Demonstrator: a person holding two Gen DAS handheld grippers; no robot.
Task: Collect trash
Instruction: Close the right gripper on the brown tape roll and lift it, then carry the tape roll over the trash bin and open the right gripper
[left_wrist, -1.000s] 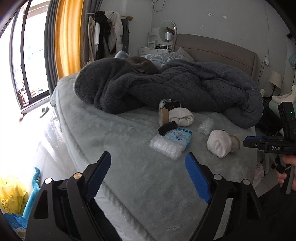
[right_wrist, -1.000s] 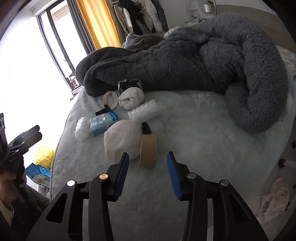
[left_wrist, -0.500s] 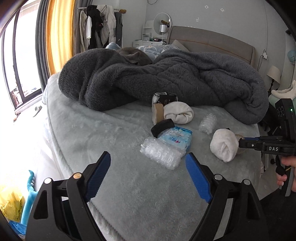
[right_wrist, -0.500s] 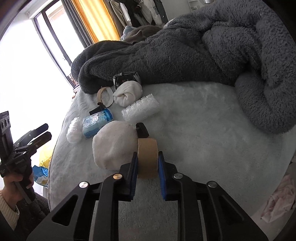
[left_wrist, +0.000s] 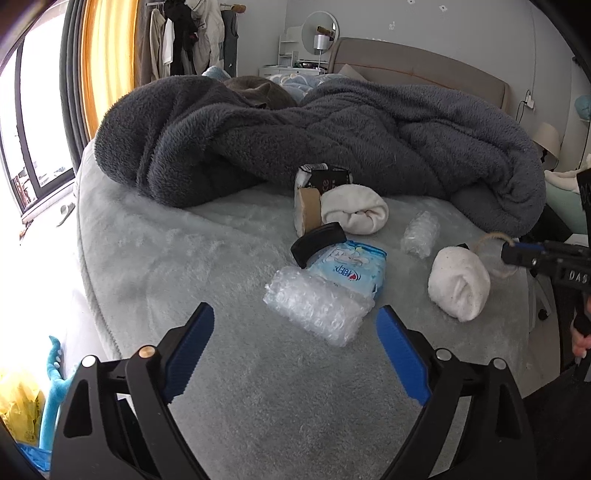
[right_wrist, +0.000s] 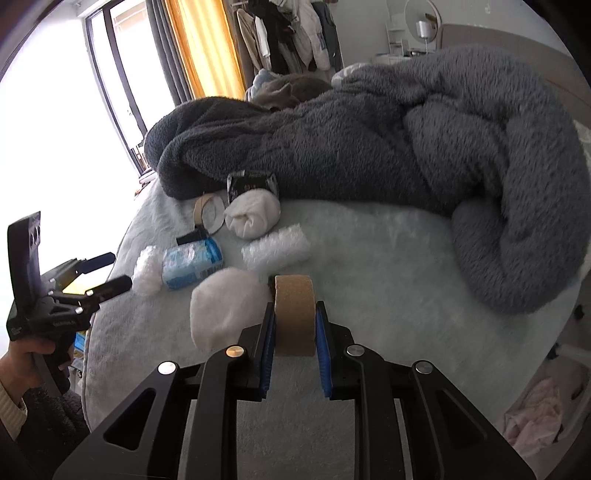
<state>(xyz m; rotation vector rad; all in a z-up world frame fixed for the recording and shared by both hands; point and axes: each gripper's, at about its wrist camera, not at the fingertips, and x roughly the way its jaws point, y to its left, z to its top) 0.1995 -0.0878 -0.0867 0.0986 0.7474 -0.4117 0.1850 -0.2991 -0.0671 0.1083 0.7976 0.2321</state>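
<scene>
Right gripper is clamped on a brown tape roll, blue pads pressed flat on both sides, the roll standing on edge just above the grey bed. It's a plain kraft-coloured ring, matte, with a wide band facing the camera. Right next to it on its left sits a white sock ball, close enough that I can't tell if they touch. Left gripper is spread wide with nothing between its fingers, hovering over the bed's near edge, with a bubble wrap wad just ahead of it. Beyond that there's a blue tissue pack with a black clip on it, then a second tape roll, another sock ball and a black box against the dark blanket. From the left camera the held roll is mostly hidden behind the sock ball, only a bit of rim shows. The right camera also catches pink cloth on the floor, which the left one doesn't; the left one shows a yellow bag.
</scene>
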